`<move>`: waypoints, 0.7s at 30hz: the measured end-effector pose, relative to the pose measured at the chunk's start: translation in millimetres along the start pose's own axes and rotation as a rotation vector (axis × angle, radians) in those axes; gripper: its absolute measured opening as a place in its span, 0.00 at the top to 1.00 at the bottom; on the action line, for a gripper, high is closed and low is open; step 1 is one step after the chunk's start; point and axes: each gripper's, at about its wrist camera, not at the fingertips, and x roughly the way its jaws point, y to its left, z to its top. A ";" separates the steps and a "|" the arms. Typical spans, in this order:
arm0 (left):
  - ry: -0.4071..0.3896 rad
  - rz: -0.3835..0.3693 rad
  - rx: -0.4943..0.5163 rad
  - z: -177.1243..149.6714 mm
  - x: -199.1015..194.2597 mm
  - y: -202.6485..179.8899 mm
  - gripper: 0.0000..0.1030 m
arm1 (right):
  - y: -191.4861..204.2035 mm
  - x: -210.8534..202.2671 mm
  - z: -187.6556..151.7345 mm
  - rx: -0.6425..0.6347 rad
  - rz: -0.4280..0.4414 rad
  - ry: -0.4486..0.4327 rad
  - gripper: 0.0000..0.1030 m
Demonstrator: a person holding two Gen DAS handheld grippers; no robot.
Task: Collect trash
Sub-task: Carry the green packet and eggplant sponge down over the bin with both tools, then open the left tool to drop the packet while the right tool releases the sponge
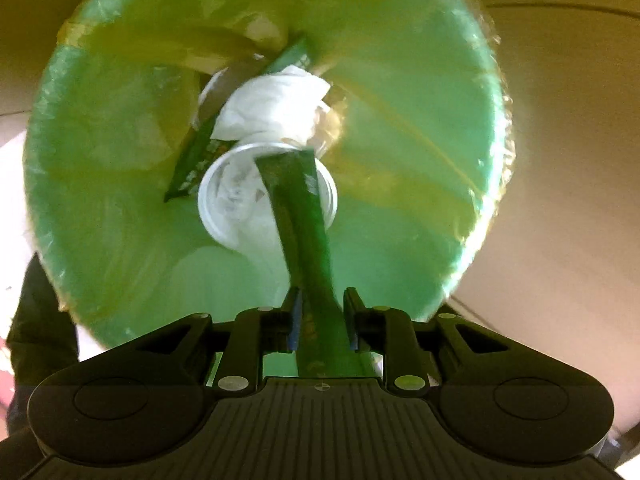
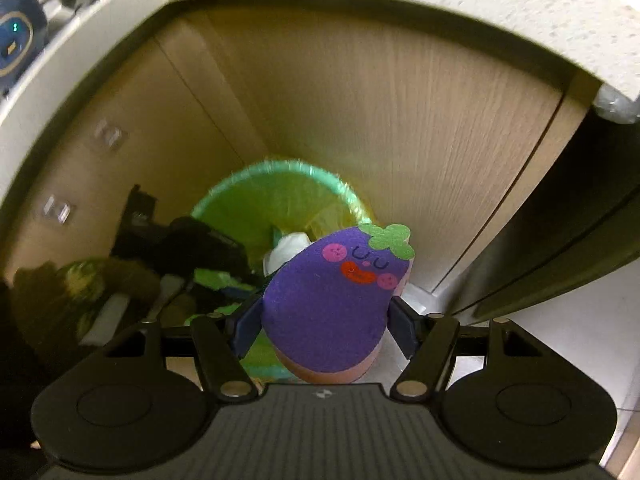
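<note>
Bin [image 1: 120,200], green-lined: already holds a cup [image 1: 224,208], tissue [image 1: 272,108] and wrappers. Left tongs [image 1: 320,320]: slackened, a green sachet [image 1: 304,216] loose between the jaws over the bin. Right tongs [image 2: 324,320]: clenched on an aubergine sponge [image 2: 332,292], not yet binned.

Green bin liner [image 1: 400,80], dark green wrapper [image 1: 304,216], purple eggplant-faced sponge [image 2: 332,300]

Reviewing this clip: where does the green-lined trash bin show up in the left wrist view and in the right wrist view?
Left wrist: the trash bin fills most of the picture, seen from above, its mouth open toward the camera.
Right wrist: the bin sits at centre, against the wooden cabinet, partly hidden behind the purple eggplant sponge.
Shared landmark: the crumpled white tissue inside the bin.
</note>
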 end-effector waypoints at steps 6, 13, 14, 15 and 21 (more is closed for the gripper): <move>-0.114 -0.109 0.107 -19.2 -53.6 0.2 0.75 | 4.8 15.0 7.4 -0.030 0.006 0.024 0.35; -0.342 -0.058 0.494 -93.5 -156.4 -22.0 0.75 | 36.1 43.3 25.5 -0.092 0.052 0.051 0.35; -0.362 -0.047 0.526 -101.5 -165.5 -23.4 0.75 | 41.9 50.3 28.2 -0.106 0.054 0.056 0.35; -0.380 -0.036 0.553 -108.9 -173.7 -23.8 0.75 | 46.5 58.6 30.4 -0.118 0.056 0.064 0.35; -0.412 -0.029 0.641 -130.8 -205.1 -25.6 0.75 | 52.9 126.9 41.5 -0.057 0.082 0.198 0.34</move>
